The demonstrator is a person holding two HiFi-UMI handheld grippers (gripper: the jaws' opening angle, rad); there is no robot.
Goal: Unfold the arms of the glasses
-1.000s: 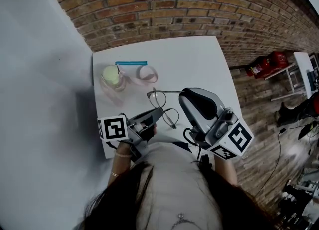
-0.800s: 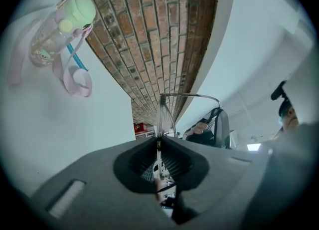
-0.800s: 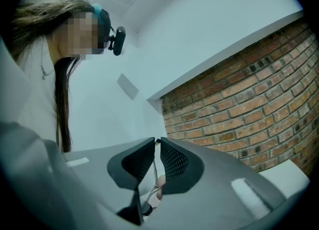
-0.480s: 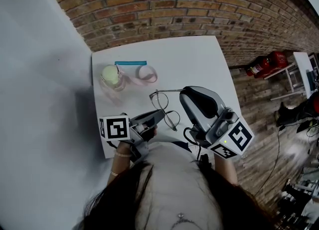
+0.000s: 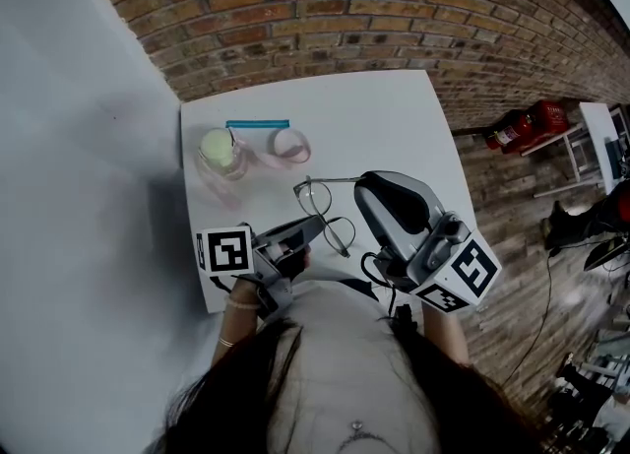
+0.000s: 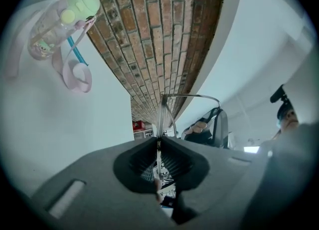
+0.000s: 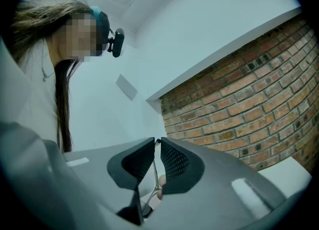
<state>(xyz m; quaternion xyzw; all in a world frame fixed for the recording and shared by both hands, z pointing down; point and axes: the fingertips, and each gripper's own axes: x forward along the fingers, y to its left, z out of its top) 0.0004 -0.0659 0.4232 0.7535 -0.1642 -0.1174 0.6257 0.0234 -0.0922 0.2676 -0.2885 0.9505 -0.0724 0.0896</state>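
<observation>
the glasses (image 5: 325,212) are held just over the white table (image 5: 394,117), lens front running away from the person, one arm out sideways to the right. the left gripper (image 5: 313,226) is clamped on the frame, the right gripper (image 5: 362,186) on that arm's tip. a green-lidded bottle (image 5: 221,153) lies well apart.

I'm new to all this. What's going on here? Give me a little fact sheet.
setting: white table beside a brick wall
left tongs: shut on the frame of the glasses
right tongs: shut on one thin arm of the glasses
glasses: held between both tongs, that arm swung out sideways
also on table: bottle with green cap, pink strap, blue stick
</observation>
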